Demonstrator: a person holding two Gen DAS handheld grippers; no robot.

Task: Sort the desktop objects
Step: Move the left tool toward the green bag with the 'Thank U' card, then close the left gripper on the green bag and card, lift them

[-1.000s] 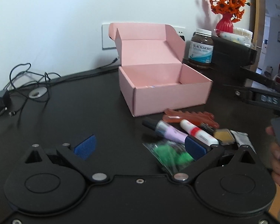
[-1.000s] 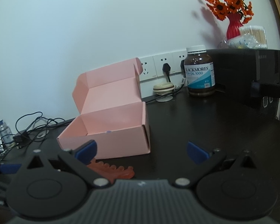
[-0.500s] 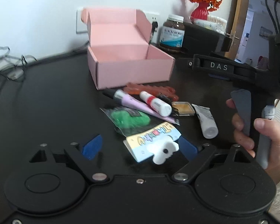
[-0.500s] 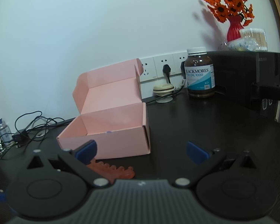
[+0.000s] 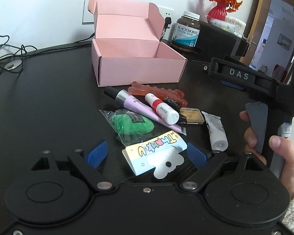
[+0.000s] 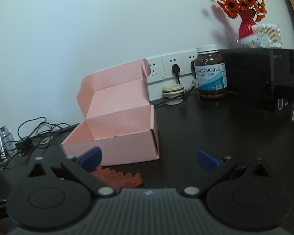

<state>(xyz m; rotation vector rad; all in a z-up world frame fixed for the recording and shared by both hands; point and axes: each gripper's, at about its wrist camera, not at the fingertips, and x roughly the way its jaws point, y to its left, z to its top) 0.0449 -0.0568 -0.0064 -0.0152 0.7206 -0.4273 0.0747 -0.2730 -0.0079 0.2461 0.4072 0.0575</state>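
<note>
Both tongs stand released, jaws wide and gripping nothing: the left gripper (image 5: 147,152) hangs over a heap of small things on the black desk (image 5: 49,101), and the right gripper (image 6: 148,159) hovers near the one pink box (image 6: 115,137), which sits open with its lid up. Counted in the left wrist view, the heap holds one pastel card (image 5: 156,146) with a white flower tag, one clear bag with a green sponge (image 5: 131,125), one purple tube (image 5: 135,107), one white and red tube (image 5: 162,109), one white tube (image 5: 215,131), one orange comb (image 5: 156,94), one small black clip (image 5: 171,103) and one amber case (image 5: 191,117). From the left tongs, the card lies between the two blue pads, toward the right one, though no pad presses on it; the green sponge is at twelve o'clock just beyond, the two coloured tubes farther along at about one o'clock, the white tube at two o'clock beside the right pad, and the box well beyond at twelve o'clock. From the right tongs, the comb pokes out just past the left pad at about ten o'clock, and the box stands behind it at eleven o'clock. One brown supplement bottle (image 6: 210,74) and one red vase of orange flowers (image 6: 246,25) stand at the back. A hand (image 5: 284,154) grips the right tool's handle at three o'clock in the left view.
</note>
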